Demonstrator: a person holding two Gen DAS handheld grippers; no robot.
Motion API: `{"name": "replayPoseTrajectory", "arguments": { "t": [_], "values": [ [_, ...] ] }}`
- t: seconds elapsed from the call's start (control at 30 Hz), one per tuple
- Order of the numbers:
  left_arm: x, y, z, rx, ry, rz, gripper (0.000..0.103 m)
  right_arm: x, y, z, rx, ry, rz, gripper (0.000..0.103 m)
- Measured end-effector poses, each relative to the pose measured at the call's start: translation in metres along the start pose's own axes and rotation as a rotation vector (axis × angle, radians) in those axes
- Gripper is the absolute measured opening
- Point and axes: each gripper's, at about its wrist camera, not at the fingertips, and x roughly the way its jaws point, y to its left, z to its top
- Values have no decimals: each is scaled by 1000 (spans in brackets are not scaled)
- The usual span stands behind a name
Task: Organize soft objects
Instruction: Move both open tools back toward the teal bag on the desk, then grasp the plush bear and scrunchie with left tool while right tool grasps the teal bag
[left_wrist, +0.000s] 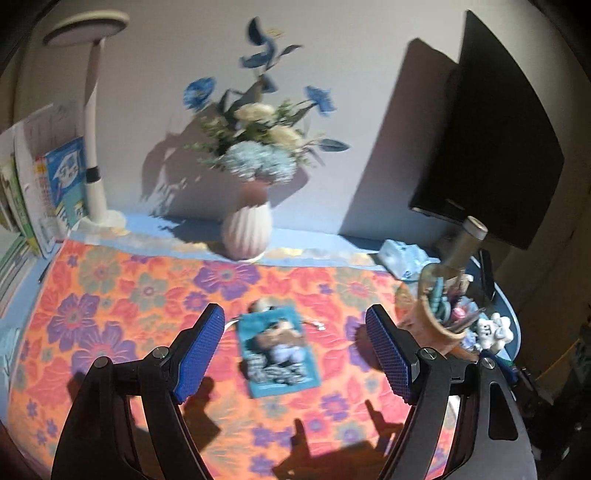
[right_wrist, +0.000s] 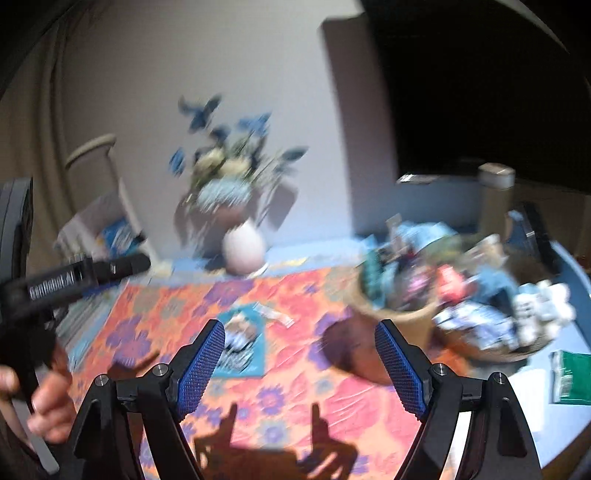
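A teal drawstring pouch (left_wrist: 277, 352) with a printed picture lies flat on the floral cloth (left_wrist: 110, 314). My left gripper (left_wrist: 295, 350) is open and empty, hovering above the pouch with a finger on each side. My right gripper (right_wrist: 299, 365) is open and empty above the cloth; the pouch (right_wrist: 242, 349) lies just left of its middle. A tan basket (right_wrist: 402, 314) at the right holds several soft items, blurred. It also shows in the left wrist view (left_wrist: 432, 314). A small white plush (left_wrist: 493, 330) sits beside it.
A white ribbed vase (left_wrist: 246, 232) of blue and cream flowers stands at the back. A white desk lamp (left_wrist: 94, 147) and books (left_wrist: 55, 184) are back left. A dark monitor (left_wrist: 498, 147) is back right. A green packet (right_wrist: 570, 376) lies at right. The left hand and gripper body (right_wrist: 48, 288) show at left.
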Motion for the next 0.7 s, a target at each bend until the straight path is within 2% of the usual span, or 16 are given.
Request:
{"name": "replayPoseTrajectory", "arguments": {
  "t": [0.17, 0.37, 0.53, 0.7],
  "values": [
    [30, 22, -6, 9, 77, -50, 78, 51, 27, -19, -18, 136, 84, 82],
    [82, 17, -24, 86, 185, -121, 78, 102, 40, -35, -42, 262, 92, 82],
    [128, 8, -40, 134, 263, -92, 77, 133, 28, -49, -32, 335, 78, 82],
    [161, 6, -49, 122, 303, -51, 77, 148, 15, -56, -25, 377, 61, 82]
  ]
}}
